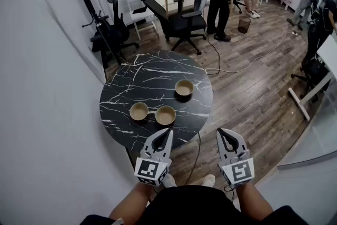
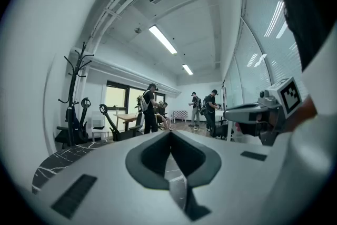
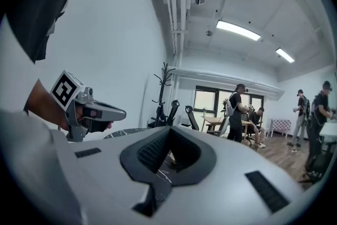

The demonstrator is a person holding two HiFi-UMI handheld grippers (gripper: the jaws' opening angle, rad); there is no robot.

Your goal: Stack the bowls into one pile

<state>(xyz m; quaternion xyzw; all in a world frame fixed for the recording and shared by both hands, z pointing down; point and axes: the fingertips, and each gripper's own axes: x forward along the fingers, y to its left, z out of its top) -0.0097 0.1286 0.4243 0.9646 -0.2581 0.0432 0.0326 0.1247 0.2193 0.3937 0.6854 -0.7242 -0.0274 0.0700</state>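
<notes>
Three bowls (image 1: 184, 87) (image 1: 139, 111) (image 1: 165, 115) sit unstacked on one table (image 1: 126, 84); left tool (image 1: 169, 132) and right tool (image 1: 221, 131) are pressed together.

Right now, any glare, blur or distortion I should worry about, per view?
Head view: even light, sharp, bowls clear on the table, picture bowed at the edges. Left gripper view: heavy fisheye, dark corners, ceiling light glaring. Right gripper view: same fisheye, windows bright, no motion blur.

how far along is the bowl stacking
Nothing stacked yet: the back bowl, the left bowl and the near bowl sit singly on the table. Nothing in hand: left tongs and right tongs are shut and empty. All stacking is left.
</notes>
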